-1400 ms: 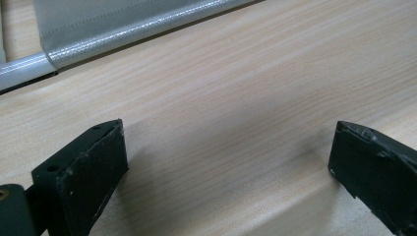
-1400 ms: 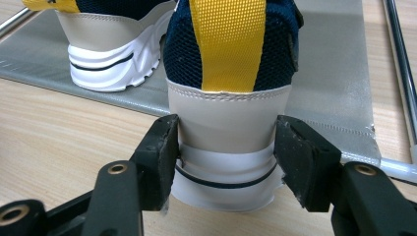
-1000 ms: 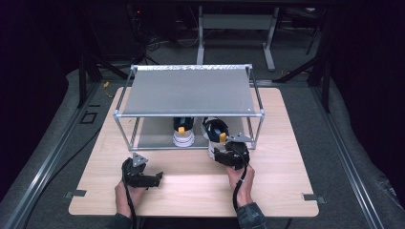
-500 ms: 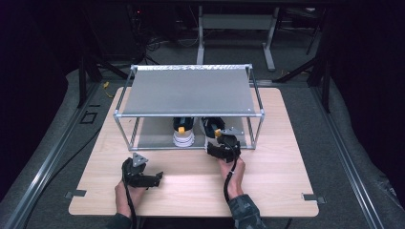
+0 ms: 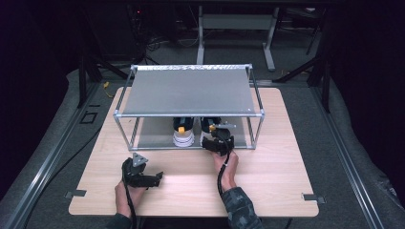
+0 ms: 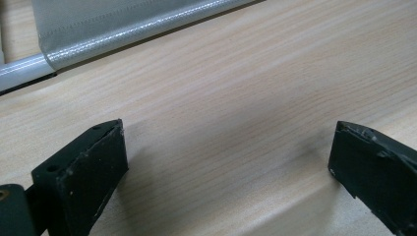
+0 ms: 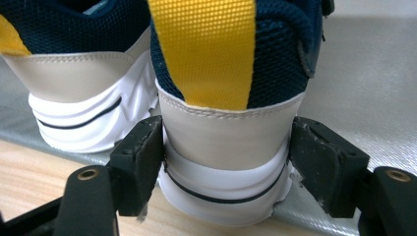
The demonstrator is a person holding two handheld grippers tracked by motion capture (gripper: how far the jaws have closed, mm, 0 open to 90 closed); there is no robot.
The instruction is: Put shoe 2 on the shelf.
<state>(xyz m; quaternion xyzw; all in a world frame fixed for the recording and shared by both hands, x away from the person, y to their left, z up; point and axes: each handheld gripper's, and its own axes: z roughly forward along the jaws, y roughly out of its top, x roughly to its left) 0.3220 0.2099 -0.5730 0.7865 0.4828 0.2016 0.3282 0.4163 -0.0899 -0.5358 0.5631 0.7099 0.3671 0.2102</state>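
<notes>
Nearest to us, we hold the left gripper (image 5: pixel 152 178) low over the wooden table (image 5: pixel 277 181), its jaws spread wide with nothing between them; in the left gripper view we see bare wood grain between them and, beyond, the grey lower shelf (image 6: pixel 123 24) edge of the rack.

Farther on, our right gripper (image 5: pixel 218 139) reaches to the front edge of the metal-framed rack (image 5: pixel 188 90). In the right gripper view its jaws stand either side of the heel of the right-hand sneaker (image 7: pixel 228 88), a navy mesh shoe with a yellow heel strip, beige heel panel and white sole. Both pads touch the heel's sides, so we grip it at a middling width.

Just beside it stands the matching sneaker (image 7: pixel 74 83), heel toward us. Both rest on the rack's lower shelf, under the grey top shelf (image 5: pixel 188 93).
</notes>
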